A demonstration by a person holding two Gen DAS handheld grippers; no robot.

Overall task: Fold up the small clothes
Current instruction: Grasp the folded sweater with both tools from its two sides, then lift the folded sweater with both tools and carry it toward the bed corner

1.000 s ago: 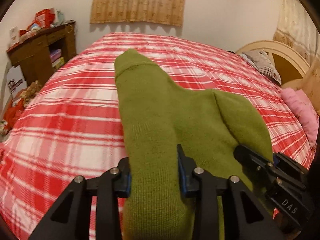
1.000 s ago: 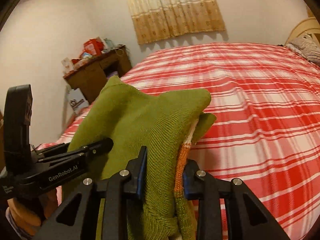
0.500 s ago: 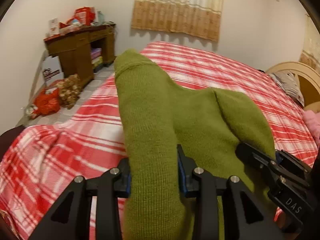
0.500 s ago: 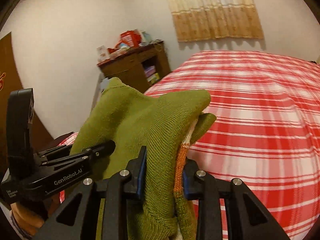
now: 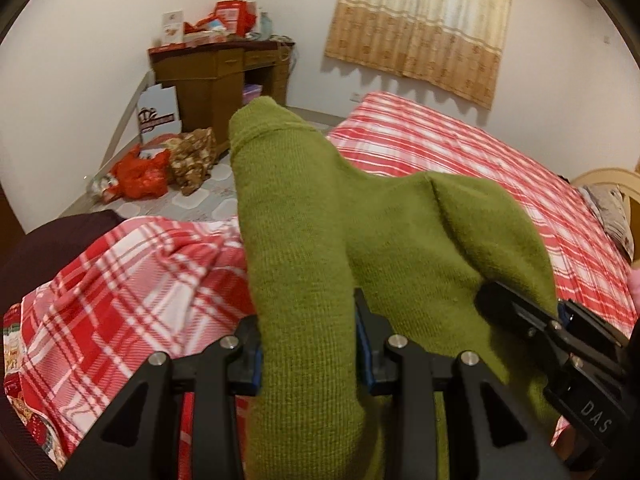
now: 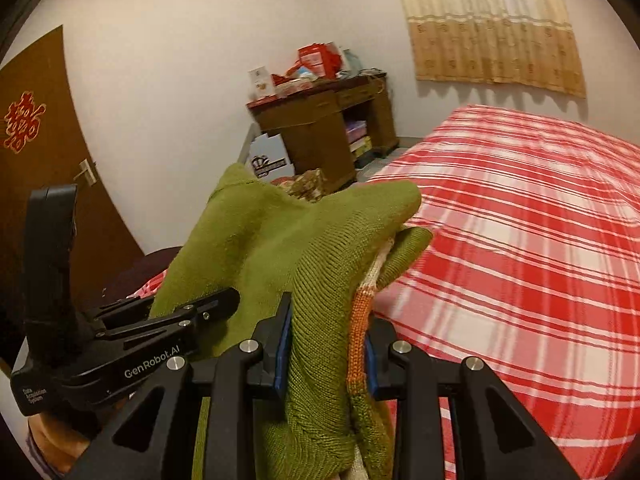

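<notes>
Both grippers, left gripper and right gripper, are clamping a green knitted garment above a red plaid bed.

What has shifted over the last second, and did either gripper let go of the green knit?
Neither let go. Both grippers swung left together, carrying the green knit garment: the wooden desk, floor clutter and door have come into view, and the plaid bed slid right. The left gripper and right gripper stay clamped on the cloth, whose shape and orange trim look unchanged.
</notes>
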